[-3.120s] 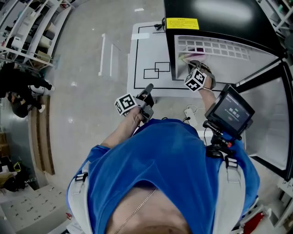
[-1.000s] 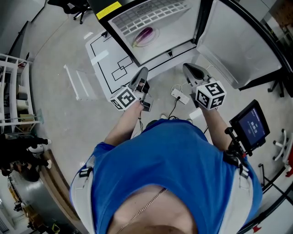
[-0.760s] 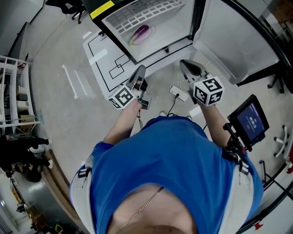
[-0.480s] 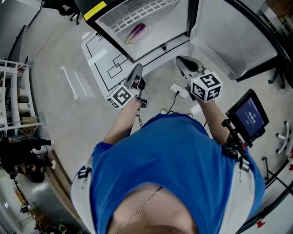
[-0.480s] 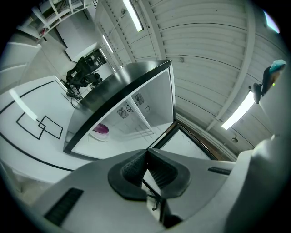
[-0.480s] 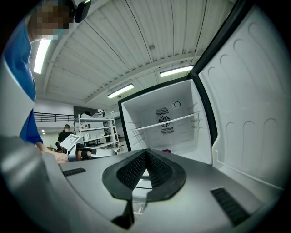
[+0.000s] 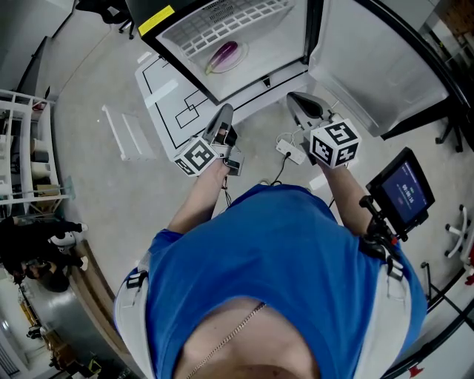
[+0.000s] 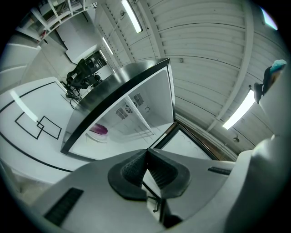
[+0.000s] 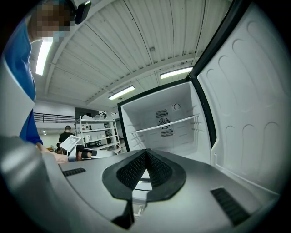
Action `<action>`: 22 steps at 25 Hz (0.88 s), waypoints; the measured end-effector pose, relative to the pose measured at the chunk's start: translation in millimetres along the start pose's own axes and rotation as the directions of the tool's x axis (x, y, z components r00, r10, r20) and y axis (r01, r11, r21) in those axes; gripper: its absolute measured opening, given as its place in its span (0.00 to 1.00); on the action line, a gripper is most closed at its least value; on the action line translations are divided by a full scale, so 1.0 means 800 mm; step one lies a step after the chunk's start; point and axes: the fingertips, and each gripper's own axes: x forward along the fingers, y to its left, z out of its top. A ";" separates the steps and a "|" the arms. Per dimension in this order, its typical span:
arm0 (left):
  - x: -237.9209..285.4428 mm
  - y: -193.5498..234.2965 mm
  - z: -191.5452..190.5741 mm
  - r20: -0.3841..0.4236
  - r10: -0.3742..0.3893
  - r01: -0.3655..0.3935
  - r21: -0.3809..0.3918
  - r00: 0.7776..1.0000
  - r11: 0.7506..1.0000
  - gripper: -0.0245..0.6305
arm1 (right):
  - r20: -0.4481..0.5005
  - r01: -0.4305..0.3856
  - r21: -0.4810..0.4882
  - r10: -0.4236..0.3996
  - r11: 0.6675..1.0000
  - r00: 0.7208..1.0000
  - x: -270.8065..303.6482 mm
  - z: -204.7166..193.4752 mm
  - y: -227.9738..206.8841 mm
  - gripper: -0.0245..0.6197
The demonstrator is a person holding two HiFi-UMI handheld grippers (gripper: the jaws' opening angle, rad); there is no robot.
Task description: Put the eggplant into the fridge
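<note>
Eggplant (image 7: 224, 54): purple, glossy, oblong; lies inside the open fridge (image 7: 275, 35) on a white surface, just beside the wire rack (image 7: 237, 16).
Fridge: black frame, white moulded lining; door (image 7: 370, 59) swung wide.
Label (image 7: 155, 21): yellow strip on the fridge top, print too small to read.
Left gripper (image 7: 225, 112): jaws pressed together, nothing between; ribbed black pads (image 8: 133, 167).
Right gripper (image 7: 293, 97): jaws likewise together, empty; both well apart from the eggplant.
</note>
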 end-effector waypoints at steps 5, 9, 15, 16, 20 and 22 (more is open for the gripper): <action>-0.001 -0.003 0.000 0.007 0.000 0.000 0.004 1.000 1.000 0.05 | 0.004 -0.007 0.000 0.007 1.000 1.000 -0.001 -0.001 0.001 0.04; -0.006 0.002 0.000 0.011 0.017 -0.017 0.013 1.000 1.000 0.05 | 0.005 -0.016 -0.001 0.016 1.000 1.000 0.000 -0.002 0.003 0.04; -0.013 0.000 -0.005 0.013 0.028 -0.028 0.008 1.000 1.000 0.05 | 0.003 -0.032 -0.001 0.032 0.999 0.999 -0.001 -0.007 0.007 0.04; -0.015 0.000 -0.006 0.014 0.030 -0.030 0.008 0.999 1.000 0.05 | 0.002 -0.036 -0.003 0.036 0.999 0.999 -0.001 -0.008 0.008 0.04; -0.020 -0.002 -0.006 0.018 0.037 -0.037 0.006 0.999 0.999 0.05 | 0.001 -0.049 -0.010 0.049 0.999 0.999 0.000 -0.008 0.013 0.04; -0.022 -0.003 0.000 0.022 0.039 -0.039 0.009 0.999 0.999 0.05 | 0.000 -0.055 -0.014 0.055 0.998 0.999 0.003 -0.004 0.016 0.04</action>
